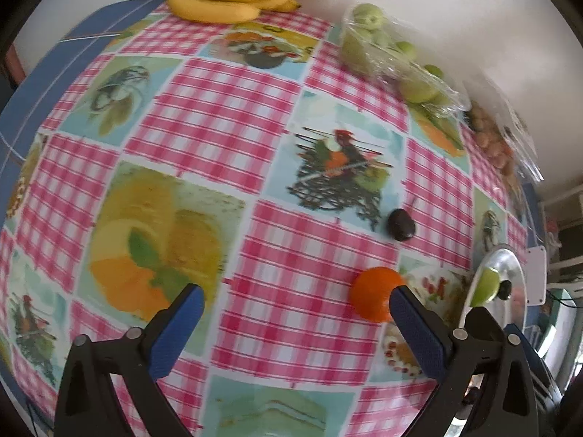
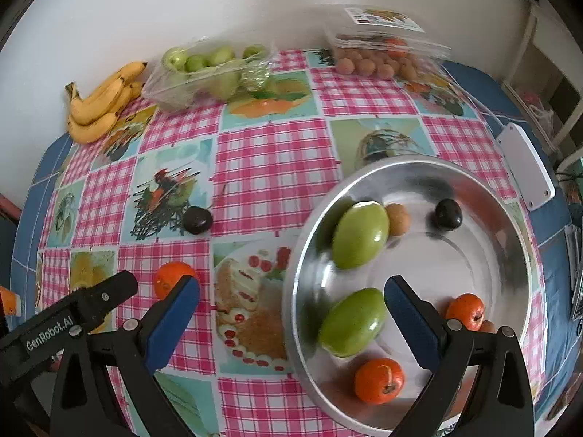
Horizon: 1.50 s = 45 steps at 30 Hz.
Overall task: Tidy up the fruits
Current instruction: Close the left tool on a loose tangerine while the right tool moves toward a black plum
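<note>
My left gripper (image 1: 296, 293) is open low over the checked tablecloth. An orange (image 1: 375, 293) lies on the cloth, touching the inner side of its right finger (image 1: 415, 327). A dark plum (image 1: 400, 225) lies a little further out. My right gripper (image 2: 291, 286) is open above the left rim of a metal bowl (image 2: 419, 182). In the bowl are two green fruits (image 2: 360, 235) (image 2: 351, 322), a small brown fruit (image 2: 399, 218), a dark plum (image 2: 448, 215) and two orange-red fruits (image 2: 379, 380). The right wrist view also shows the orange (image 2: 169, 278) and the loose plum (image 2: 196, 220) left of the bowl.
Against the back wall lie bananas (image 2: 98, 109), a clear pack of green fruits (image 2: 211, 73) and a clamshell of brown fruits (image 2: 382, 58). A white flat box (image 2: 524, 165) lies right of the bowl. The table drops away at its blue border (image 1: 22, 109).
</note>
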{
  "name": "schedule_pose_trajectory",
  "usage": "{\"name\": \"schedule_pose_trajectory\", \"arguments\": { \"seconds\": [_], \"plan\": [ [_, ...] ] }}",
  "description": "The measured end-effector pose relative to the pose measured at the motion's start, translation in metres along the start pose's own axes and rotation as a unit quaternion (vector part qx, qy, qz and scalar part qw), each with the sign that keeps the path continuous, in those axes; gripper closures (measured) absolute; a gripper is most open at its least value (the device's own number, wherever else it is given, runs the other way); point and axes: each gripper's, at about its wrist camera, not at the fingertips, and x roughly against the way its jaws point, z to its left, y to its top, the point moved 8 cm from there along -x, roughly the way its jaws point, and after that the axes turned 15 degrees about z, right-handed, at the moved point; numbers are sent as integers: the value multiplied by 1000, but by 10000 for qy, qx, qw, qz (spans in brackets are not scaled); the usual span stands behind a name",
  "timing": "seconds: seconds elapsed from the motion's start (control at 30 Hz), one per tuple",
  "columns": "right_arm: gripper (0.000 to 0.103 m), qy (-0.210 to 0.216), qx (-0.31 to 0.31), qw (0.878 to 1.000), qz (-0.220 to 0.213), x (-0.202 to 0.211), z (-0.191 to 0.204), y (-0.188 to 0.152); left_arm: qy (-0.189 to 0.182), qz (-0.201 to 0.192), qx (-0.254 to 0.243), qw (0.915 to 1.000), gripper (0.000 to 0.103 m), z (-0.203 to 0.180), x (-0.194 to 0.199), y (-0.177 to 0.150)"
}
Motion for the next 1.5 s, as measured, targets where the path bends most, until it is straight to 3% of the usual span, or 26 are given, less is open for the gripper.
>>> {"name": "schedule_pose_trajectory", "arguments": {
  "seconds": [0.17, 0.67, 0.83, 1.2, 1.5],
  "plan": [
    [2, 26, -155, 9998, -79, 5, -13, 2, -147, 1, -273, 9995, 5, -15, -4, 0],
    [2, 12, -279, 9996, -55, 6, -31, 1, -337, 125, -787, 9963, 43, -47, -20, 0],
    [2, 12, -275, 9996, -66, 7, -31, 2, -522, 151, -850, 9949, 62, -51, -21, -1],
    [2, 10, -263, 9996, -85, 8, -29, 2, -582, 69, -927, 9940, 67, -50, -13, 0],
    [2, -17, -172, 9998, -60, 5, -24, 1, -758, -48, -549, 9956, 72, -30, 0, 11]
  ]
}}
